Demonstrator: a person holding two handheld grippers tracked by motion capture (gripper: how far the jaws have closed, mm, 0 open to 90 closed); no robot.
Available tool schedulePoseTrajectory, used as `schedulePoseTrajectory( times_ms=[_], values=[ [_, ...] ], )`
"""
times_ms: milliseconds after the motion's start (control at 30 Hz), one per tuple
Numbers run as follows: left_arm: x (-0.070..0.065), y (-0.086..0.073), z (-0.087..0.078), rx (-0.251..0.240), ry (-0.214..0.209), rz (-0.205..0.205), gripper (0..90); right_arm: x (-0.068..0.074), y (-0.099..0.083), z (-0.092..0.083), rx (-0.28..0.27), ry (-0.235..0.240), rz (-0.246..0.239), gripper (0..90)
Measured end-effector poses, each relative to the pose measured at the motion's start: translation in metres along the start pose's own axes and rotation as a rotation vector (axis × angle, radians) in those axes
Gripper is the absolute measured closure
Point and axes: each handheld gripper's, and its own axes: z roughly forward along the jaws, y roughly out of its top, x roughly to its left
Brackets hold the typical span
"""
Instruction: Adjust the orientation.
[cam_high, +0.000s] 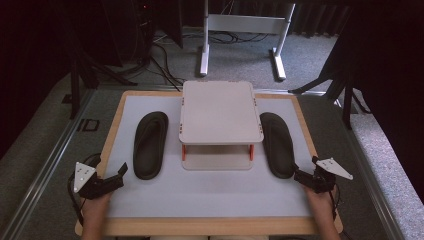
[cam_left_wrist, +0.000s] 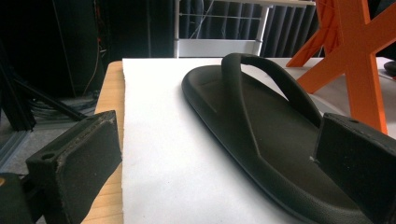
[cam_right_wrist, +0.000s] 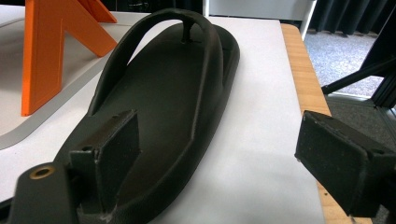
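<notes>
Two black flip-flops lie on the white mat, the left flip-flop (cam_high: 150, 144) (cam_left_wrist: 261, 130) and the right flip-flop (cam_high: 278, 143) (cam_right_wrist: 173, 93), one each side of a small raised stand (cam_high: 220, 112). My left gripper (cam_high: 119, 176) (cam_left_wrist: 218, 135) is open, just short of the left flip-flop's heel; its right-hand jaw hangs over the heel end and its left-hand jaw over the wooden border. My right gripper (cam_high: 304, 170) (cam_right_wrist: 222, 130) is open at the right flip-flop's heel, with one jaw above the footbed and the other over the mat. Nothing is gripped.
The stand has a pale top on orange legs (cam_left_wrist: 355, 60) (cam_right_wrist: 46, 51) over a pale base. The white mat (cam_high: 210, 192) rests on a wood-edged board (cam_high: 210, 226). Beyond the board are grey carpet, cables, dark tripod legs and a white table frame (cam_high: 240, 30).
</notes>
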Motion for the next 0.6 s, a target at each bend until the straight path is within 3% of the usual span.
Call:
schedulePoseTrajectory(
  times_ms=[333, 433, 500, 600],
  values=[
    [0.004, 0.002, 0.004, 0.055, -0.002, -0.042, 1.0, -0.001, 0.000, 0.000, -0.003, 0.001, 0.008, 13.1],
    [0.007, 0.004, 0.006, 0.110, 0.020, -0.070, 1.0, 0.000, 0.000, -0.001, -0.009, -0.002, 0.001, 13.0],
    [0.011, 0.006, 0.008, 0.136, 0.008, -0.101, 1.0, 0.000, 0.000, -0.001, -0.008, -0.004, -0.003, 13.1],
    [0.013, 0.008, 0.011, 0.166, 0.002, -0.112, 1.0, 0.000, 0.000, -0.001, -0.013, -0.004, -0.001, 13.0]
  ],
)
